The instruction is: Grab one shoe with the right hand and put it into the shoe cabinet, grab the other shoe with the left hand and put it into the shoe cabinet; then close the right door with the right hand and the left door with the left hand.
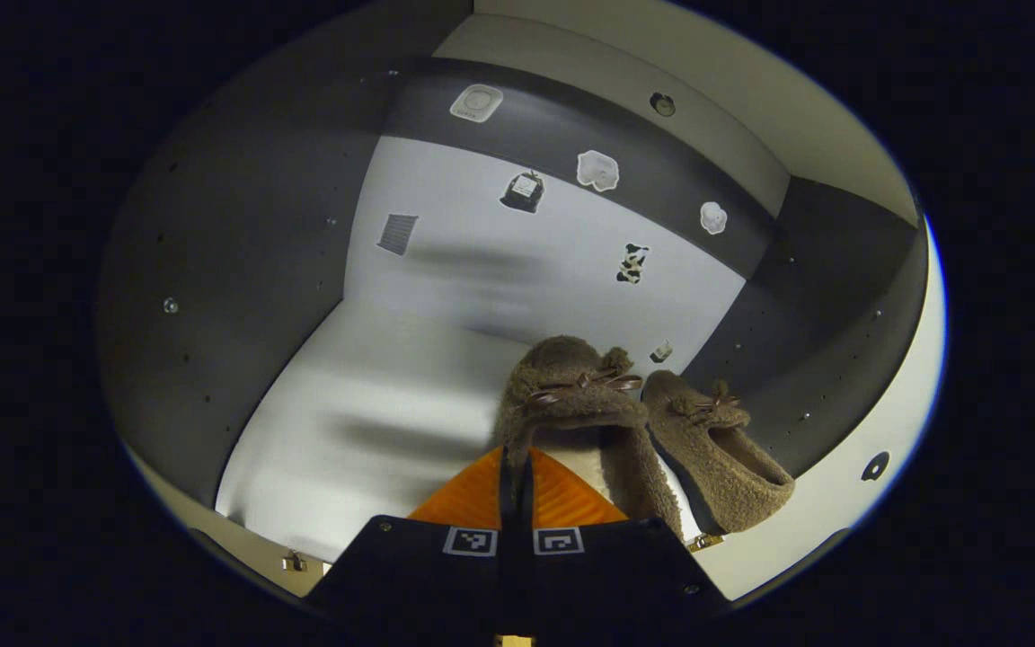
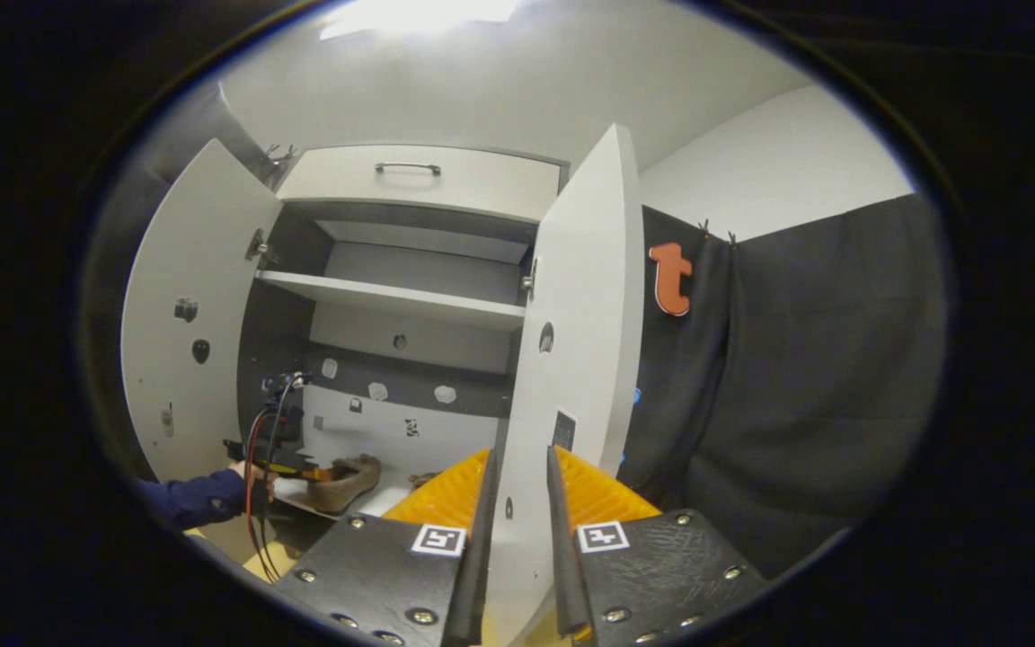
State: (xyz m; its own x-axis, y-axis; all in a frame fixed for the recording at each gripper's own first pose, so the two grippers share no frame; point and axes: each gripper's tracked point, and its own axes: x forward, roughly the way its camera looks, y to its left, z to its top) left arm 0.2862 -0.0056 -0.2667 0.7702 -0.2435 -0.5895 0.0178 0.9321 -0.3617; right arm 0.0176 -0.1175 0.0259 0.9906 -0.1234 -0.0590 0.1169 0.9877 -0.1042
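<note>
while two shoes (image 1: 652, 422) sit inside, two cabinet doors (image 2: 571, 359) stand open.

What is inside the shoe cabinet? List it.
Two fuzzy brown slippers: one held by the left gripper over the cabinet's white floor, the other beside it. The floor under them is hidden. The upper white shelf looks bare.
</note>
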